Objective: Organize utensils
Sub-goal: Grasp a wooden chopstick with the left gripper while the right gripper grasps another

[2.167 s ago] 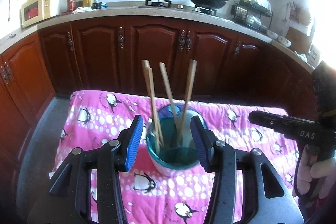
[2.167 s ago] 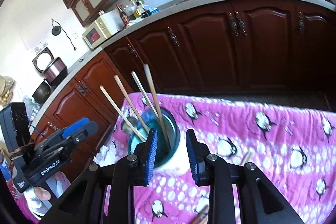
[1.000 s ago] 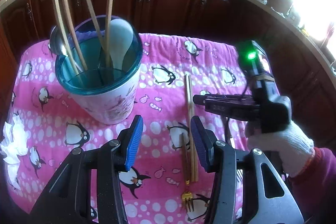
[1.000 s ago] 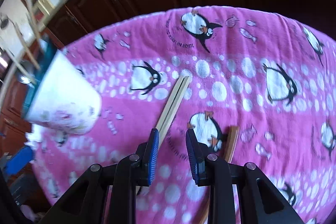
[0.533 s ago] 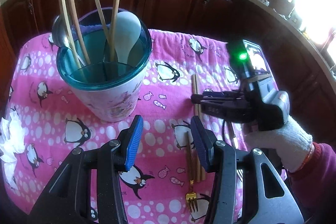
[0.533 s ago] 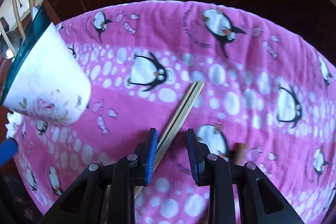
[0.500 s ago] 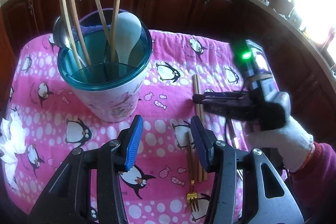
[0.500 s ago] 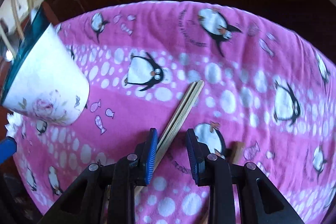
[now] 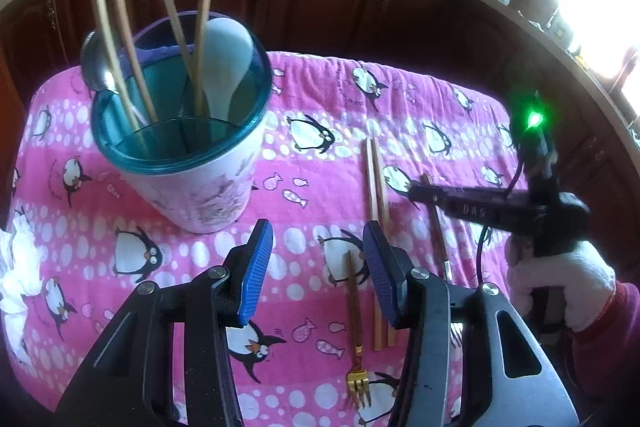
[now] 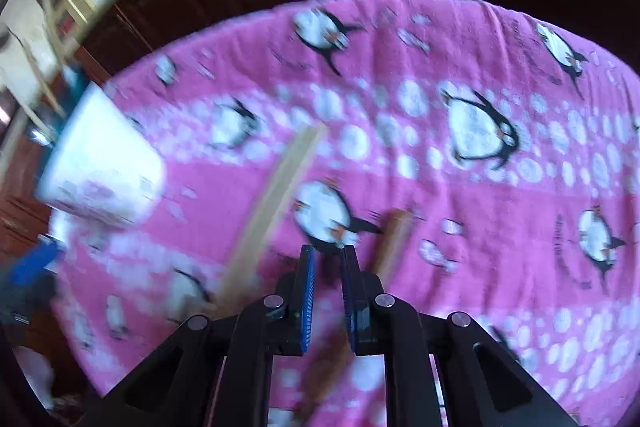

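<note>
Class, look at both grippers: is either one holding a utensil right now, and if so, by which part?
Neither holds anything. The left gripper hangs open above the cloth; the right gripper has narrow, empty jaws over the dark-handled utensil.

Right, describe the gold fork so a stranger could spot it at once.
Start at the pink penguin cloth, then move right of the teal-rimmed utensil cup. The gold fork lies just left of the pale chopstick pair, tines towards the camera; it alone has gold prongs on a brown handle.
</note>
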`<move>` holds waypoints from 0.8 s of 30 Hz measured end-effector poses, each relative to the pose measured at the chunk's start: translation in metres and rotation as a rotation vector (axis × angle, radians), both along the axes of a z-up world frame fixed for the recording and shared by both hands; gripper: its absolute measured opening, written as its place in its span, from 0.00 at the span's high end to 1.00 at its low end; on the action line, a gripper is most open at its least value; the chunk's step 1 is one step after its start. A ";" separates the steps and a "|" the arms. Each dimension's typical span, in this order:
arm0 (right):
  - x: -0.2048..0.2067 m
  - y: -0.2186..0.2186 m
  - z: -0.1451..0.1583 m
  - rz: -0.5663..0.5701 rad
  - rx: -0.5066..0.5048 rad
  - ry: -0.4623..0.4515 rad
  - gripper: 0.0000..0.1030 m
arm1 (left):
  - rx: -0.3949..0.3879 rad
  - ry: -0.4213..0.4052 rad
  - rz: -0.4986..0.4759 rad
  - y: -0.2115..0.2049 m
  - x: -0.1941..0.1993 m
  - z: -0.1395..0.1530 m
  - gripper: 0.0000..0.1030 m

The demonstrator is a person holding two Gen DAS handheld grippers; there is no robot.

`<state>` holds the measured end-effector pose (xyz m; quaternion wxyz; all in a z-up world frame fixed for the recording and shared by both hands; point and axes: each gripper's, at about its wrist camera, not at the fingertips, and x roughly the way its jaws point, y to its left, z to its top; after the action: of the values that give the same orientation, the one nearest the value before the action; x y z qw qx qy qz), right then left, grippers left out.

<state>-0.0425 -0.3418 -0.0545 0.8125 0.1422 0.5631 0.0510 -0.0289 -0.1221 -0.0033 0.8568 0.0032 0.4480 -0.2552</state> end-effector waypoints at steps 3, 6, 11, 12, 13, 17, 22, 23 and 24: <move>0.010 0.004 0.007 -0.003 0.007 -0.021 0.88 | 0.004 0.004 -0.011 -0.005 0.000 0.001 0.55; 0.032 0.010 0.002 -0.014 0.034 -0.006 0.88 | 0.008 -0.006 -0.017 -0.008 -0.002 0.003 0.55; 0.050 0.024 -0.017 -0.027 0.077 0.058 0.88 | 0.011 -0.005 -0.003 -0.005 0.001 0.003 0.55; 0.050 0.021 -0.016 -0.033 0.085 0.058 0.90 | 0.013 -0.002 0.000 -0.005 0.002 0.003 0.55; 0.049 0.020 -0.016 -0.038 0.089 0.056 0.92 | 0.014 0.003 0.002 -0.006 0.003 0.002 0.55; 0.030 -0.001 -0.006 -0.033 0.109 0.046 0.92 | 0.014 0.013 -0.010 -0.014 0.007 0.001 0.55; 0.010 -0.023 -0.001 -0.027 0.094 0.059 0.92 | 0.012 0.018 -0.031 -0.038 0.016 0.000 0.55; 0.007 -0.026 -0.002 -0.023 0.088 0.068 0.92 | 0.017 0.024 -0.038 -0.046 0.020 -0.002 0.55; 0.006 -0.027 -0.004 -0.020 0.098 0.072 0.92 | 0.018 0.033 -0.043 -0.051 0.023 -0.003 0.55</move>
<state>-0.0365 -0.3690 -0.0586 0.7844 0.1891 0.5872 0.0650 -0.0057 -0.1732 -0.0067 0.8436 0.0162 0.4640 -0.2697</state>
